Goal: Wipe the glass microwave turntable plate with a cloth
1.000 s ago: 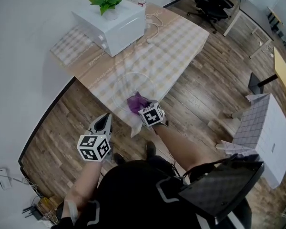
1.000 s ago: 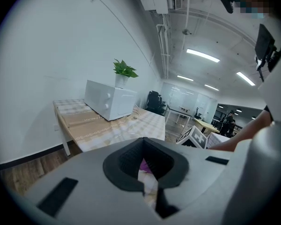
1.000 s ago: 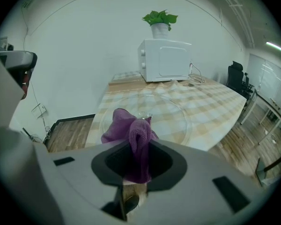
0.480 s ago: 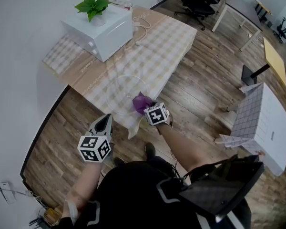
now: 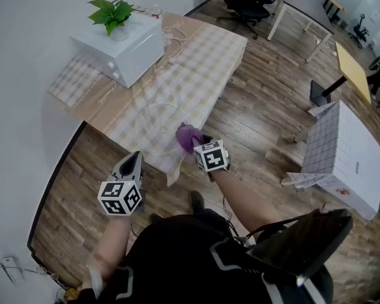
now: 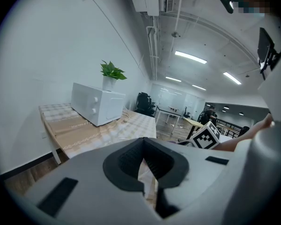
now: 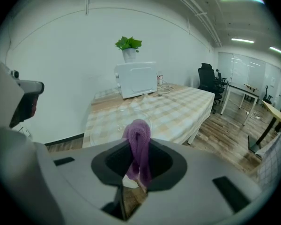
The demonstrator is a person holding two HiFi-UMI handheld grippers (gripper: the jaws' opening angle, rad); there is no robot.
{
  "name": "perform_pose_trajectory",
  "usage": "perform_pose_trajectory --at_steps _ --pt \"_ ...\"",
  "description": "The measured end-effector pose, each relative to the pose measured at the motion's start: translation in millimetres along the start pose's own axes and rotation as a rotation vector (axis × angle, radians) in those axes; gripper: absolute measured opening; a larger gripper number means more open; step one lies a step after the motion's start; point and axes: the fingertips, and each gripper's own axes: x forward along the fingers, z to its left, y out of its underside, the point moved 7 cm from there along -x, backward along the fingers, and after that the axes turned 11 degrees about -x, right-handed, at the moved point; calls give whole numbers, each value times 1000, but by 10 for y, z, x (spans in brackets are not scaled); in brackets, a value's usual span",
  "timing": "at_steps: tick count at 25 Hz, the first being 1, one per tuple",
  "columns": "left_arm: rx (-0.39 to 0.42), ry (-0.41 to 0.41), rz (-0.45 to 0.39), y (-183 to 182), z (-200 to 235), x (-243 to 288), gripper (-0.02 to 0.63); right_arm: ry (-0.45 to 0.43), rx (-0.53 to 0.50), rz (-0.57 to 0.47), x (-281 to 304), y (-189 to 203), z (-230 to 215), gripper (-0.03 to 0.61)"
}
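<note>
Cloth (image 5: 186, 135) clamped in right tongs (image 5: 195, 143) at near rim of glass plate (image 5: 153, 126), left tongs (image 5: 137, 157) closed, empty, apart from it

Glass plate (image 5: 153, 126) flat on table (image 5: 206, 59) — purple cloth (image 5: 186, 135) bunched, seemingly at rim.

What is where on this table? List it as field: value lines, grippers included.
right gripper: shut on purple cloth
purple cloth: at glass plate near rim, contact unclear
left gripper: shut, empty, off the table edge
glass plate: on checked tablecloth
microwave: far end of table, plant on top
</note>
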Motion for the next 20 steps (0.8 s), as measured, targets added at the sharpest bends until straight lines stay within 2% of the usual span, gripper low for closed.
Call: perform_pose_trajectory --at_steps 6,16,20 --pt "14 24 -21 -82 17 -62 5 -7 72 -127 -390 -267 61 80" --pt "62 31 -129 -460 29 -241 5 -66 45 -380 -1018 -930 363 80" --pt "74 31 -166 -631 13 -328 5 -61 35 -456 -1201 -1147 461 80"
